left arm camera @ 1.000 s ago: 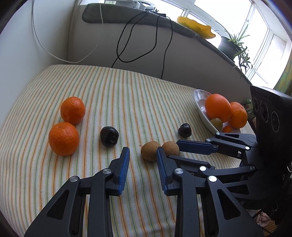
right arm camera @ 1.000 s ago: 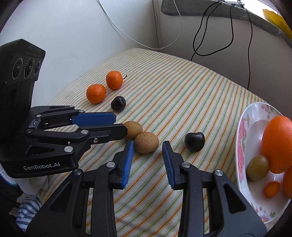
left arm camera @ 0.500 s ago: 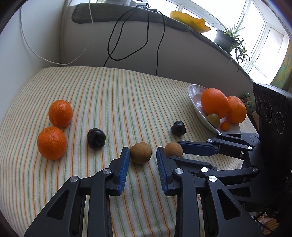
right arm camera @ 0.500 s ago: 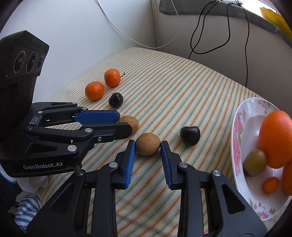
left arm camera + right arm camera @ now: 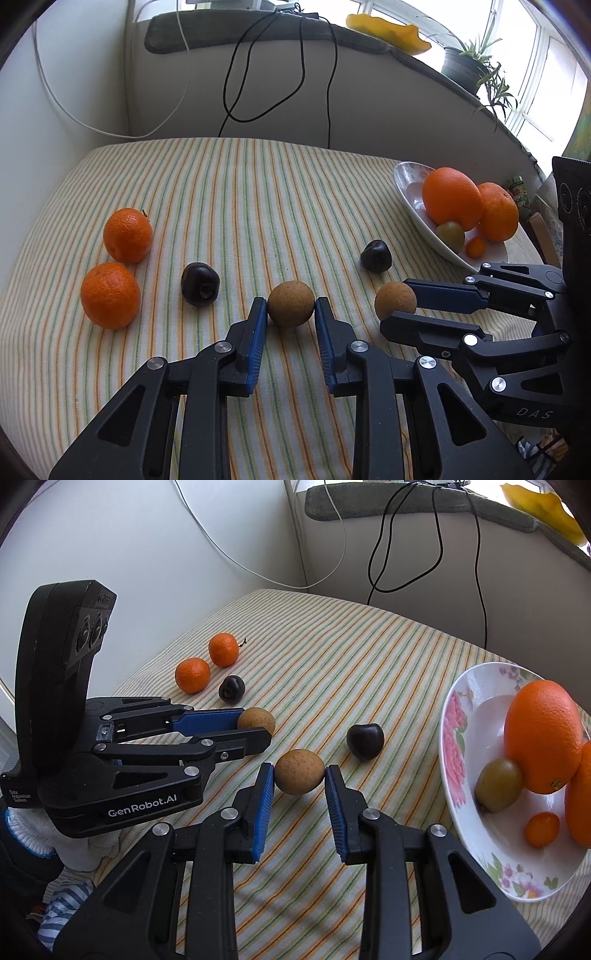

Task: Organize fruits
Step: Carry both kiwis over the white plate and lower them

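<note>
We hold the left gripper (image 5: 290,312) low over the striped tablecloth (image 5: 258,192), its two blue pads touching either side of the left brown fruit (image 5: 290,302), which rests on the cloth; the jaws are clenched on that fruit. We hold the right gripper (image 5: 299,781) the same way: its pads touch both flanks of the right brown fruit (image 5: 300,771), which sits on the cloth, so those jaws are grasping it as well. The two brown fruits lie near each other in the middle of the near part of the table, apart, with the right gripper's fingers crossing in from the right side of the left wrist view.

To the left of the left brown fruit lies a dark plum (image 5: 200,283), and further left are two mandarins (image 5: 110,295), one nearer and one farther, almost touching. A second dark plum (image 5: 376,255) lies on the cloth beyond the right brown fruit, between it and the flowered bowl (image 5: 458,738).

The bowl stands at the right edge of the table. It holds two large oranges (image 5: 543,734) touching each other, a green-brown kiwi (image 5: 498,784) resting against the larger orange, and a small kumquat (image 5: 542,829) near the bowl's near side.

Behind the table, black cables (image 5: 280,66) hang down the pale wall. A potted plant (image 5: 463,66) stands on the ledge at the far right.
</note>
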The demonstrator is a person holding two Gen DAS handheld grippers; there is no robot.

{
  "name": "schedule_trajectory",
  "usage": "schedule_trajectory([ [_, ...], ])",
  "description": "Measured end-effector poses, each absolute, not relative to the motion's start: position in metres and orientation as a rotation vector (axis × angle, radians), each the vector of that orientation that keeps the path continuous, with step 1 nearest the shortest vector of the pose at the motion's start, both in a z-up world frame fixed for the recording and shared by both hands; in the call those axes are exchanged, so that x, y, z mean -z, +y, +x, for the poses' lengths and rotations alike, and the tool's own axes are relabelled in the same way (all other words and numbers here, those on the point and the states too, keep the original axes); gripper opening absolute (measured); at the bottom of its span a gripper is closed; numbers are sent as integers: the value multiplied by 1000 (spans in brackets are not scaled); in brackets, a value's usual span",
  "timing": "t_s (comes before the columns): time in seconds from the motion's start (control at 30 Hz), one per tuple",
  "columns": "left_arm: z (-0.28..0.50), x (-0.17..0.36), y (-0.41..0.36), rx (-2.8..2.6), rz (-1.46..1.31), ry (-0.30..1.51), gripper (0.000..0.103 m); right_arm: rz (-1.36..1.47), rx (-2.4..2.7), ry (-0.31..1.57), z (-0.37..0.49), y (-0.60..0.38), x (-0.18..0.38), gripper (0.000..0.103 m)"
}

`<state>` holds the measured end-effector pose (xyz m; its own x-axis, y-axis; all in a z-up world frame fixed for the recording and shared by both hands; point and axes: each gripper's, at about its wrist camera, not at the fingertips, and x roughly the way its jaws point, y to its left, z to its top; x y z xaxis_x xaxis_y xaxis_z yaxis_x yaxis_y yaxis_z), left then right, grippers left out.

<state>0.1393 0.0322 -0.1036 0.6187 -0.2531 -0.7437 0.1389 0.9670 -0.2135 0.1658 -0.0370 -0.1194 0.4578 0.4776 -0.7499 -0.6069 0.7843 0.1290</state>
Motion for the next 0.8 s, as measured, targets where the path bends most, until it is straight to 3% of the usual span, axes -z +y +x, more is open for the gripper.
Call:
schedule_trajectory([
  [0.8, 127, 65, -24, 360, -150, 785, 25, -14, -523, 757, 127, -151, 82, 29],
])
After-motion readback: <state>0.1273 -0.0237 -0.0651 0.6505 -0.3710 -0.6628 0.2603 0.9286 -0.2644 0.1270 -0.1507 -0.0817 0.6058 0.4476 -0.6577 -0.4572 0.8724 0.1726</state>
